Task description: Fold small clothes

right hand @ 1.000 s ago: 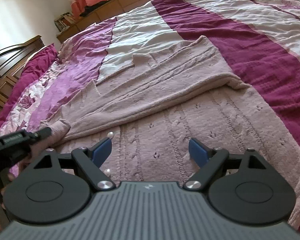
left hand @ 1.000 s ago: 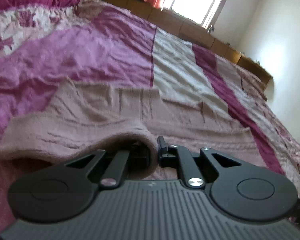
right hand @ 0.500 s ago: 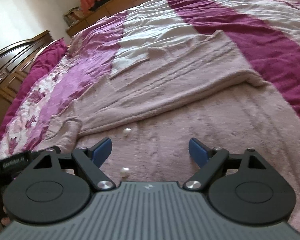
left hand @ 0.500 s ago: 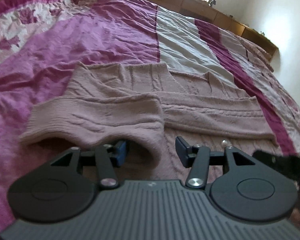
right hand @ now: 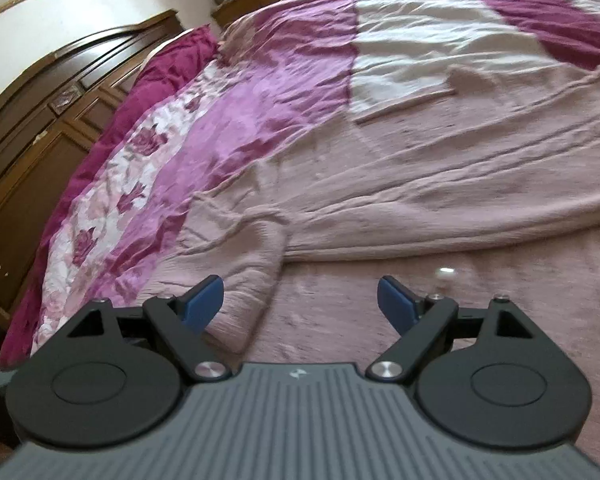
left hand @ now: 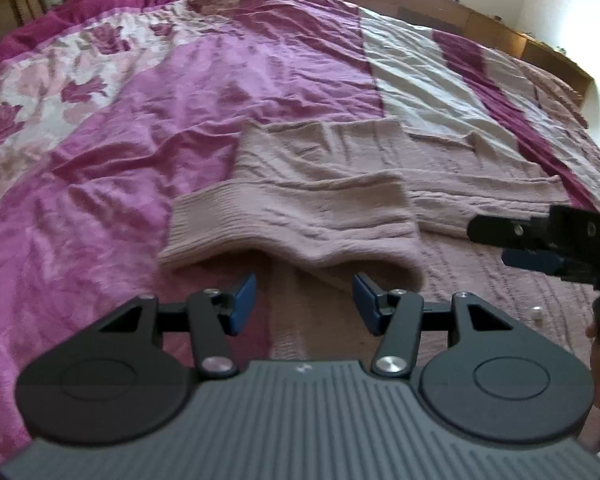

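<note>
Left wrist view: left gripper half open, nothing between the pads; jaws have just opened. Cardigan lies on the bed, sleeve cuff just beyond the fingertips. Right gripper wide open, empty, over the cardigan.

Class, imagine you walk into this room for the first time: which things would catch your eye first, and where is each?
A dusty-pink knitted sweater lies spread on the bed, one sleeve folded across its body just ahead of the open left gripper. Beneath it, the purple, white and magenta striped bedspread fills most of both views. A dark carved wooden headboard stands at the left of the right wrist view.
</note>
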Demonstrator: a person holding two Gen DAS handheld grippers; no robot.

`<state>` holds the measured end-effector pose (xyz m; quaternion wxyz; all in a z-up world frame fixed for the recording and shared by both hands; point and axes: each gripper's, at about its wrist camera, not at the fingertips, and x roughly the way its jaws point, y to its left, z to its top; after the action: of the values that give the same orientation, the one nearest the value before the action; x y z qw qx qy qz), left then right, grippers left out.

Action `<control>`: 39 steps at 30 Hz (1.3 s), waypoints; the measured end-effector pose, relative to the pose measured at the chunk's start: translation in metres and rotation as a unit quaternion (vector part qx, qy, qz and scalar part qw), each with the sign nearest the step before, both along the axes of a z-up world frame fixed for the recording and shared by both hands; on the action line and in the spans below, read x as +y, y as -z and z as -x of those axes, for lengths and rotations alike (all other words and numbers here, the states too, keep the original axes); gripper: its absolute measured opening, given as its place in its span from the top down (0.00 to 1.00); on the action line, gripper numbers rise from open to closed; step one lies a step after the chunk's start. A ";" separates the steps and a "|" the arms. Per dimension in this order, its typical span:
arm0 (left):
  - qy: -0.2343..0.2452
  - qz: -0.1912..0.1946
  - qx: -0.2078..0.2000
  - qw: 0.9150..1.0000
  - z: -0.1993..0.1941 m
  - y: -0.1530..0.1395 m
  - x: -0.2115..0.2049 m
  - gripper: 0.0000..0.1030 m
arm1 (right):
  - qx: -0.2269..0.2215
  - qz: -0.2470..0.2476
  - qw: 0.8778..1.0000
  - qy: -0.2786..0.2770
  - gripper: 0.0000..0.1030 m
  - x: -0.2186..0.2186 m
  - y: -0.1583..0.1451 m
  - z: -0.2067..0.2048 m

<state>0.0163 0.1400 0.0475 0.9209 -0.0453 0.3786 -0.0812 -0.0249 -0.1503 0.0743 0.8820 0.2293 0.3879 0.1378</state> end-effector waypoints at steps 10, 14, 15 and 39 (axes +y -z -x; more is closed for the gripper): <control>-0.028 -0.011 0.000 1.000 -0.009 0.012 0.015 0.46 | 0.037 0.004 0.998 -0.055 0.25 0.043 0.012 -0.050; -0.034 -0.016 0.001 0.999 -0.015 0.017 0.013 0.46 | 0.066 0.013 0.996 -0.062 0.39 0.052 0.022 -0.064; -0.035 -0.015 0.001 0.999 -0.015 0.018 0.013 0.46 | 0.068 0.015 0.996 -0.063 0.51 0.054 0.023 -0.065; -0.066 -0.049 -0.039 0.996 -0.048 0.035 -0.004 0.44 | -0.096 0.057 0.992 -0.057 0.91 0.026 -0.099 -0.096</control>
<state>0.0648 0.1363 0.0128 0.9395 -0.0218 0.3417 -0.0036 0.0708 -0.1240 0.1732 0.9177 0.1416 0.3208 0.1865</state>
